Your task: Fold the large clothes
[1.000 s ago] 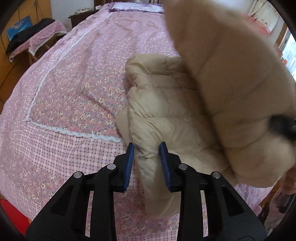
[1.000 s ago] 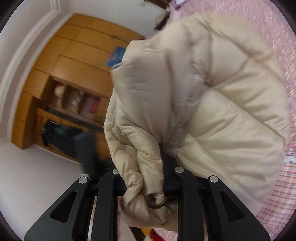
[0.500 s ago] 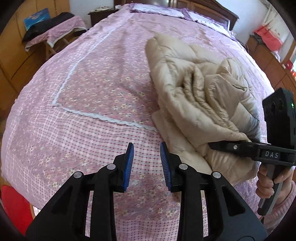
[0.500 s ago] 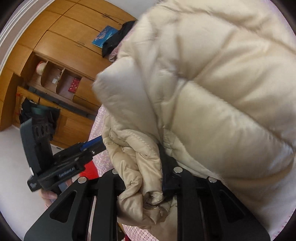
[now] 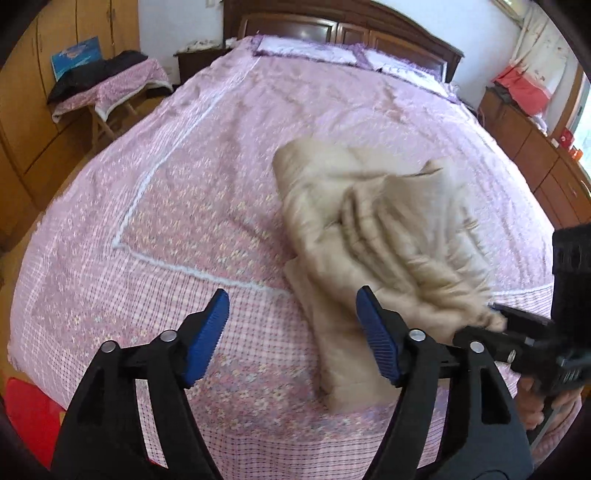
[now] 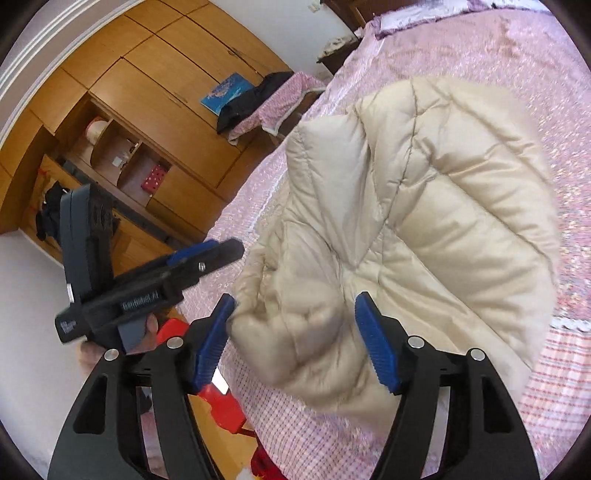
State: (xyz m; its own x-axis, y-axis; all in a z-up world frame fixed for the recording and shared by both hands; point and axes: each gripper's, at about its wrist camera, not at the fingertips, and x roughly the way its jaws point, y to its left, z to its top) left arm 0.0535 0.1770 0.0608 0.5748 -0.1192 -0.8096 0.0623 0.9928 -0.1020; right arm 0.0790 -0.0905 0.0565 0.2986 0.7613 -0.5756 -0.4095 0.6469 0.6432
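A beige quilted down jacket [image 5: 373,236] lies bunched in loose folds on the near right part of a bed, on a pink floral bedspread [image 5: 207,173] with a white lace border line. One flat end of the jacket reaches toward the bed's near edge.

The right gripper [image 6: 295,336] sits at the jacket's near right corner. Its blue-padded fingers [image 6: 376,347] have just been opening; a puffy fold of the jacket lies between them, brushing the left pad but clear of the right one, so it is not clamped. A hand [image 5: 535,402] holds this gripper's handle.

The left gripper [image 5: 291,332] hangs over the checked border of the bedspread, just left of the jacket. Its fingers [image 5: 207,336] have also just been opening and stand wide with nothing between them.

Beyond the bed are a dark wooden headboard [image 5: 343,29], pillows [image 5: 306,48], a small stool draped in pink cloth [image 5: 110,88] with dark clothes on it, and a wooden wardrobe [image 6: 147,96].
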